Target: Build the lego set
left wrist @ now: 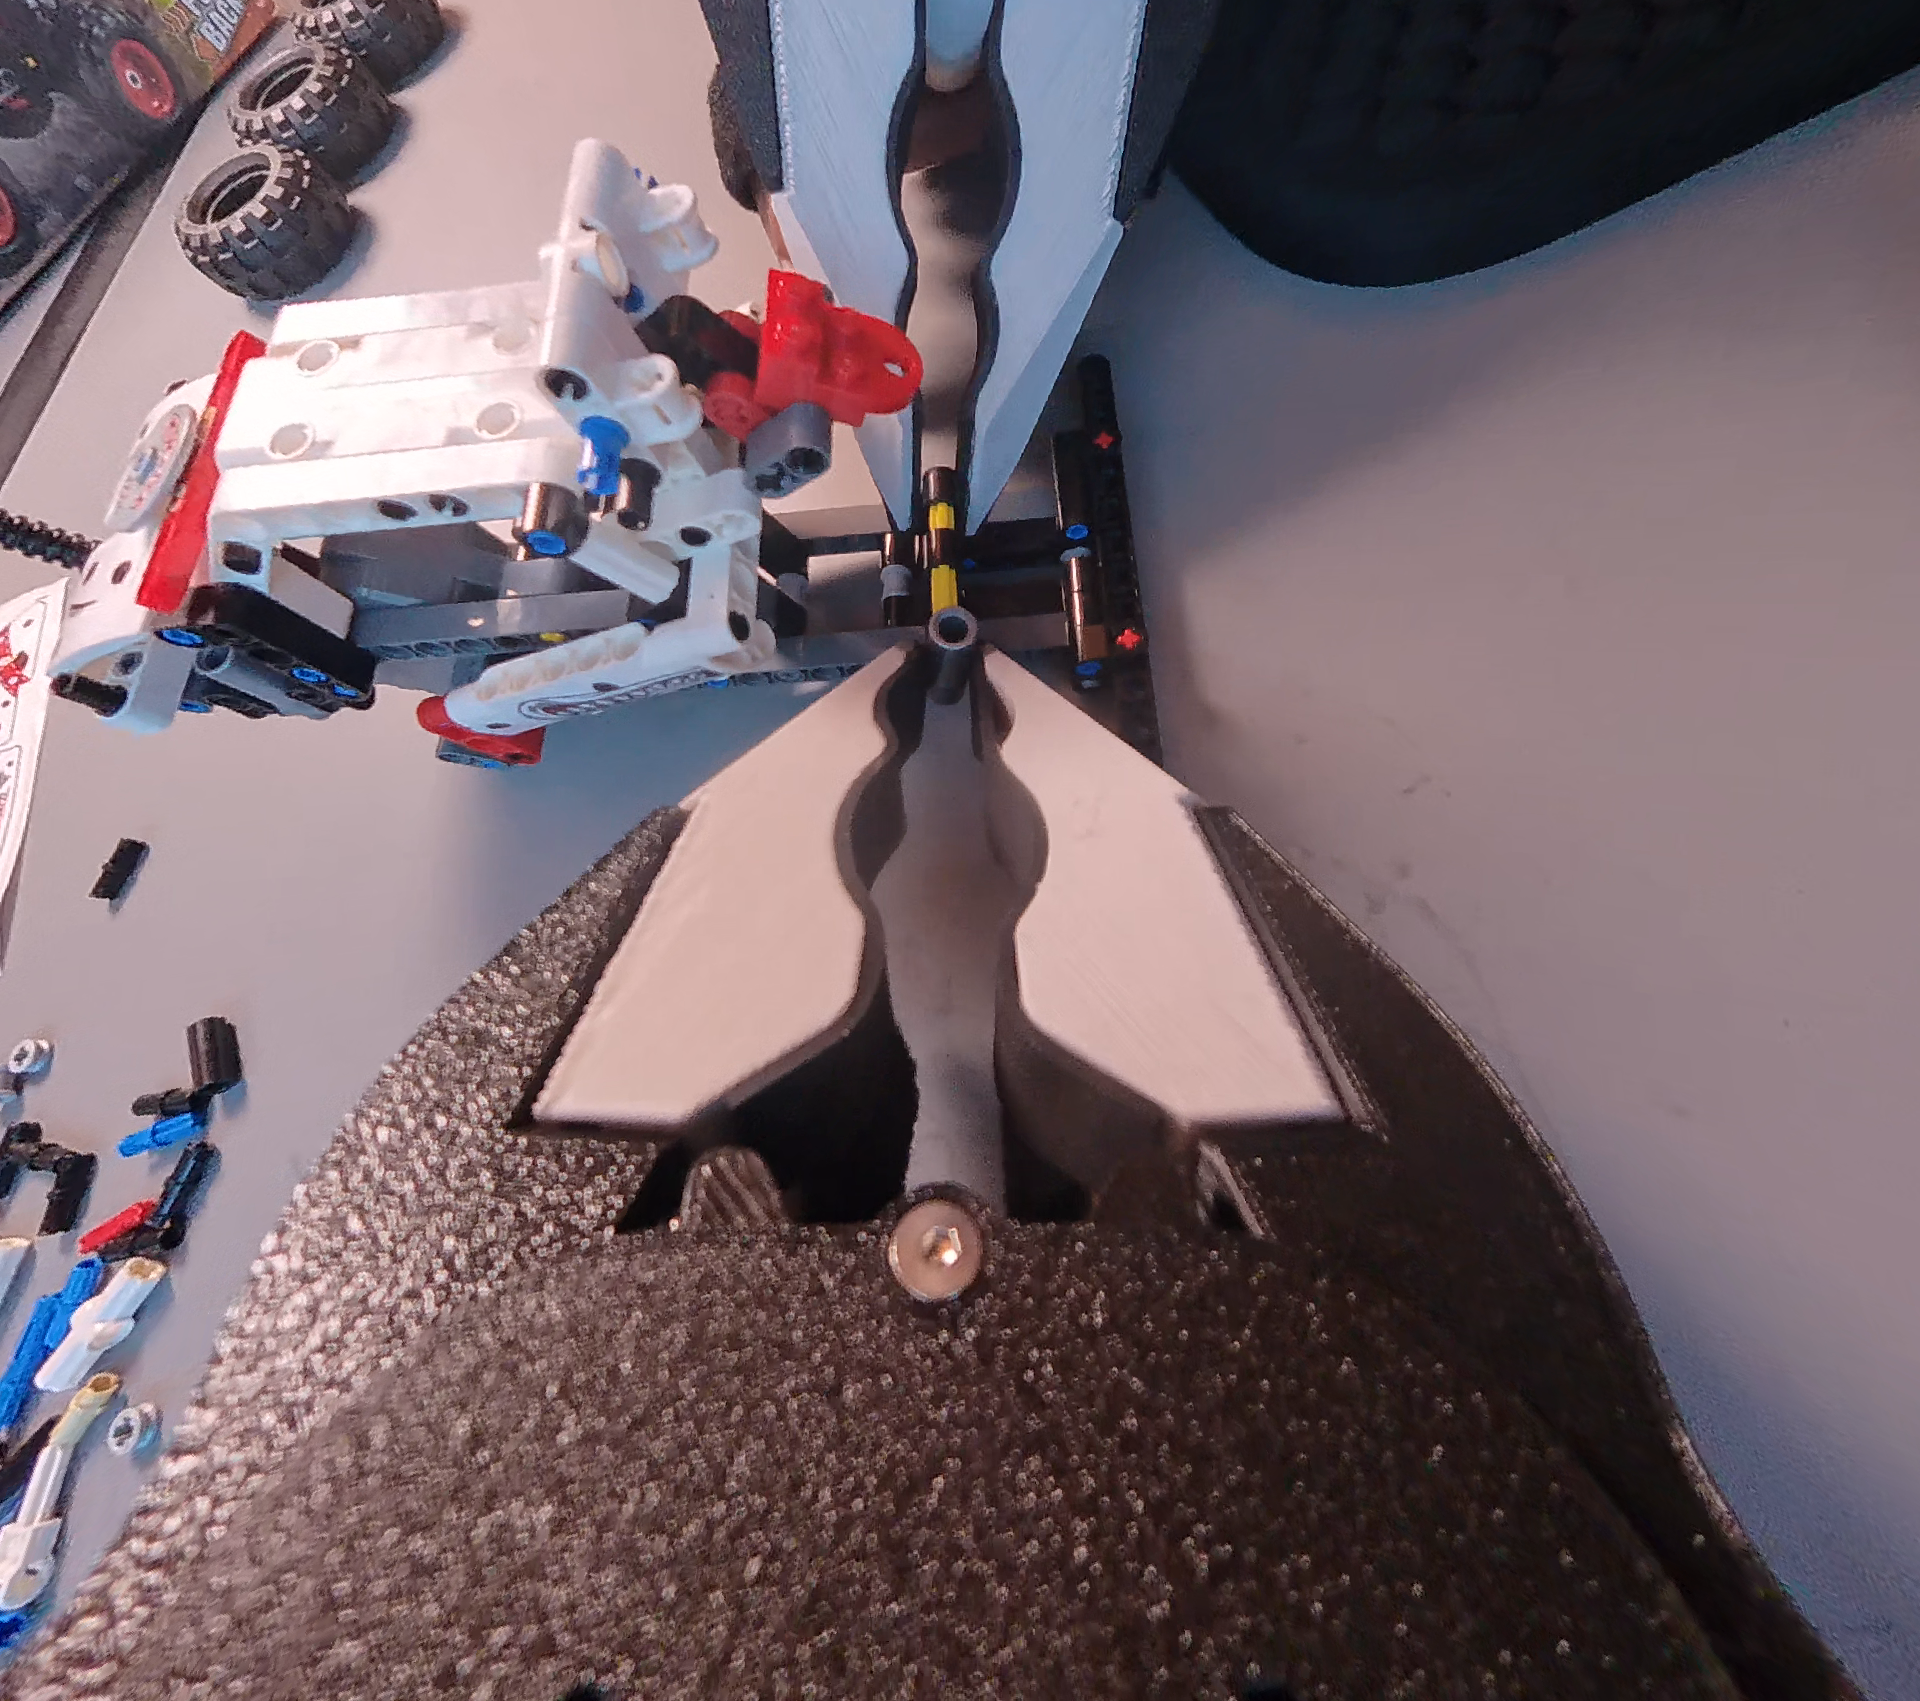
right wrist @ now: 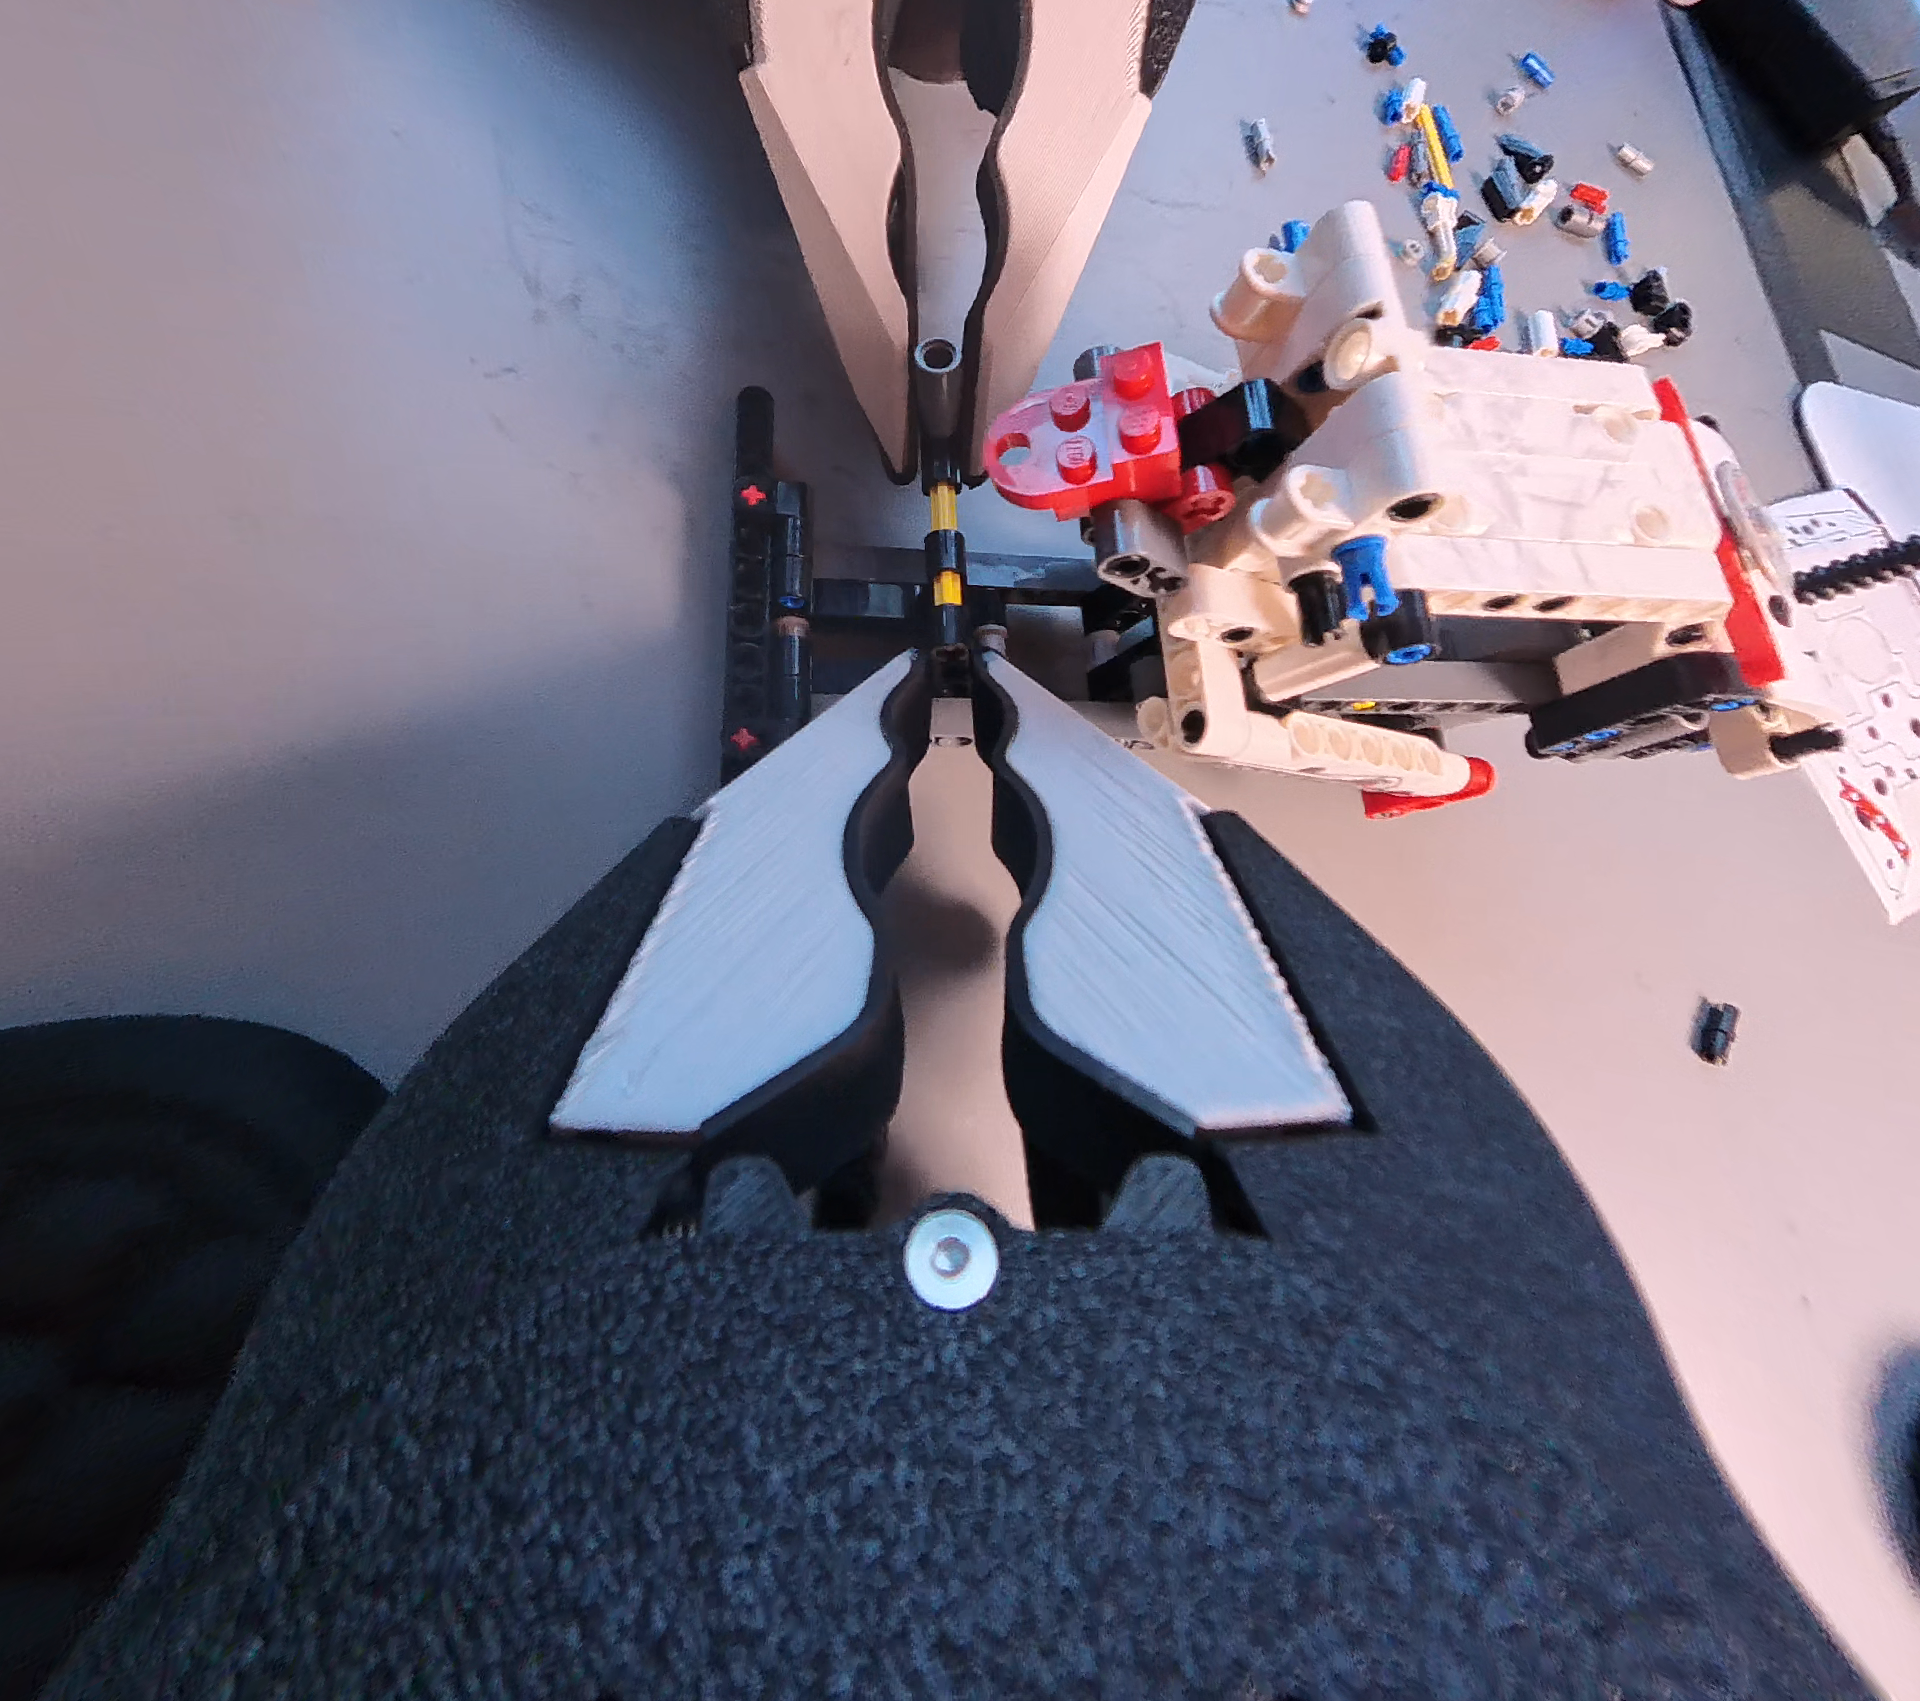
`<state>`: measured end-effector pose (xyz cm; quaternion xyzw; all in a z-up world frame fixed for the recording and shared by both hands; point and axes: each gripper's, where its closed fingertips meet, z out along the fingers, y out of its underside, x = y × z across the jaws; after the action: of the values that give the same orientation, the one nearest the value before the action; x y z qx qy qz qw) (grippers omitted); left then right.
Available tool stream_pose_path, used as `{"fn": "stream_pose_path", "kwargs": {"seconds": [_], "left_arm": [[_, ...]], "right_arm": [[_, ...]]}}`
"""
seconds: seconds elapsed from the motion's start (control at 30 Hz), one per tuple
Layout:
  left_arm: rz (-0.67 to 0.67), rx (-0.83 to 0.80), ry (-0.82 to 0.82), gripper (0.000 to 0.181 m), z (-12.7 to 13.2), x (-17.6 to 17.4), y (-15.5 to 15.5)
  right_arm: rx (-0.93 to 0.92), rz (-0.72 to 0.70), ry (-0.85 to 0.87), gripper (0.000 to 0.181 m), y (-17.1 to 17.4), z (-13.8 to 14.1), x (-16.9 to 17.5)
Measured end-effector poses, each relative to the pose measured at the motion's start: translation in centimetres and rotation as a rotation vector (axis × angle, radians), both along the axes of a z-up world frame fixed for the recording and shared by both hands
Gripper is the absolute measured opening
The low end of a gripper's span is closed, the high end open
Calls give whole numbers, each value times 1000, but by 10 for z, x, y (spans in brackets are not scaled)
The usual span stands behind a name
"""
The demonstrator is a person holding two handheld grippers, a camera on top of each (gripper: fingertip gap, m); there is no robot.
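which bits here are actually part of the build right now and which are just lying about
In use:
- truck model
- yellow-and-black axle
- grey tube, held in the left gripper
- right gripper, gripping the axle's other end

Lying about:
- three tyres
- set box
- loose small pieces
- sticker sheet

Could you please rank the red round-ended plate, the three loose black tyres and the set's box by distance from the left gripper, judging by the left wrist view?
From the left gripper:
1. Red round-ended plate, on the truck, just left.
2. Three black tyres, far left.
3. Box, top-left corner, beyond the tyres.
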<state>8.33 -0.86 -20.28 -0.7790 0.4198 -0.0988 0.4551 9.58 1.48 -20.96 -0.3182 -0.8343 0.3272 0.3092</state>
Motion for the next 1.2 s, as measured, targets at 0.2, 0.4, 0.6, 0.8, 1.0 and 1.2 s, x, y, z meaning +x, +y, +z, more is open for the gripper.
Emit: {"fn": "stream_pose_path", "kwargs": {"seconds": [0.2, 0.4, 0.6, 0.8, 1.0, 1.2], "left_arm": [[7, 3, 4, 5, 0, 0, 2], [8, 15, 18, 5, -1, 3, 3], [17, 29, 27, 5, 0, 6, 7], [-7, 0, 39, 6, -1, 5, 7], [16, 16, 41, 13, -2, -1, 9], [5, 4, 56, 6, -3, -4, 6]], "right_arm": [[-9, 12, -4, 6, -1, -1, -1], [-6, 18, 0, 6, -1, -2, 0], [-3, 16, 5, 5, 2, -1, 1], [-3, 13, 14, 6, 4, 0, 1], [-19, 12, 82, 10, -3, 13, -4], [8, 23, 61, 6, -4, 6, -10]]}}
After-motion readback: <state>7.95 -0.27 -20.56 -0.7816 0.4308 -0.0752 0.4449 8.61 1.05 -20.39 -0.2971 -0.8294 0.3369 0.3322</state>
